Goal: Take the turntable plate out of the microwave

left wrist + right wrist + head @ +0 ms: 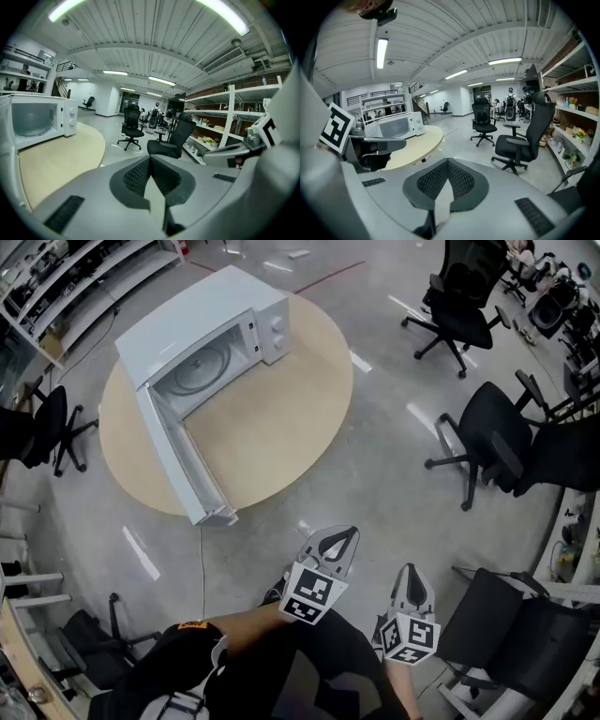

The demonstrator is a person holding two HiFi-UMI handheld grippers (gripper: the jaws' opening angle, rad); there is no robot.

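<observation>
**Head view.** The microwave [202, 334] stands on the round table [281, 427] with its door [183, 465] swung fully open toward you. The turntable plate [202, 367] lies flat on the oven floor, untouched. Your left hand-held gripper [337, 542] and right hand-held gripper [411, 579] hang close to your body over the floor, well apart from the table. Both point roughly toward it.

**Left gripper view.** The left hand-held gripper [150, 158] has its jaws closed tip to tip with nothing between them. The microwave [35, 119] is off to the left on the table [61, 154]. The plate inside cannot be made out from here. Office chairs [171, 138] stand beyond.

**Right gripper view.** The right hand-held gripper [447, 161] is likewise closed on nothing. The microwave [396, 125] and the table [417, 143] are seen far off, behind the other gripper.

**Step in hand.** This looks like the approach: the door is already open and the plate has not yet been reached.

**Next move.** You will probably need to step up to the table and part the jaws of one gripper. Bring it in low through the opening, clear of the door, to take the plate by its rim. The glass is likely smooth and heavy, so a firm pinch and a level lift seem wise.
</observation>
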